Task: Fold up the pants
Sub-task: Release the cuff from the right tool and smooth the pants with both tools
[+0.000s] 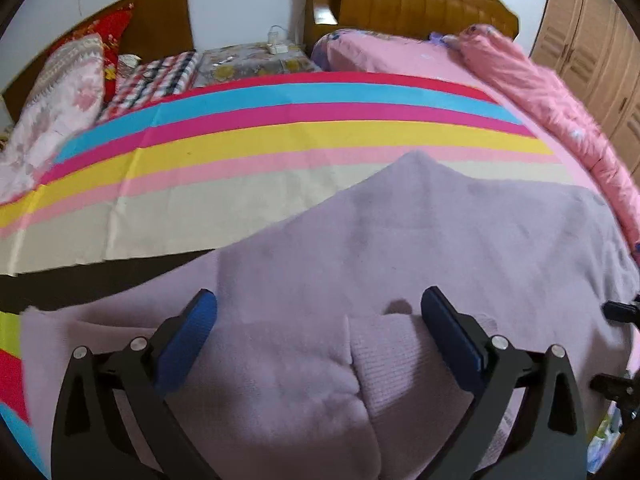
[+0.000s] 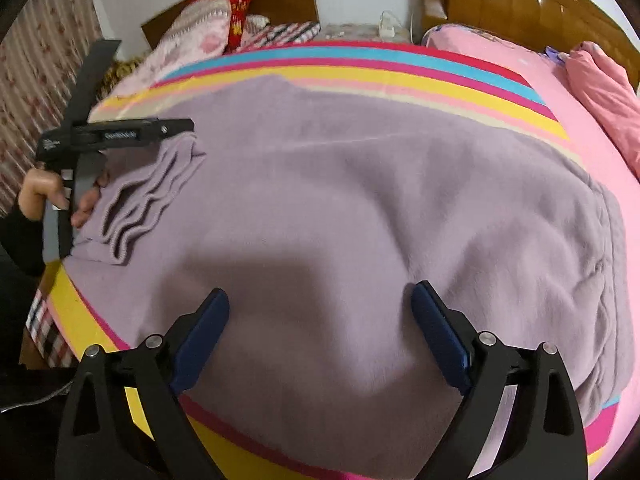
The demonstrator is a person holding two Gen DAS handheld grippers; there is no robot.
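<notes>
Folding looks partly done: the lilac pants (image 2: 360,200) lie doubled across the striped sheet (image 1: 240,136) near the bed's front edge, cuffs (image 2: 136,208) stacked at its left. Our left gripper (image 1: 320,320) and right gripper (image 2: 320,312) hover released, grasping nothing; further folds remain.

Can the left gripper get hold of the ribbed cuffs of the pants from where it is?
Probably yes: the left gripper is open right over the ribbed cuffs, with nothing between.
</notes>
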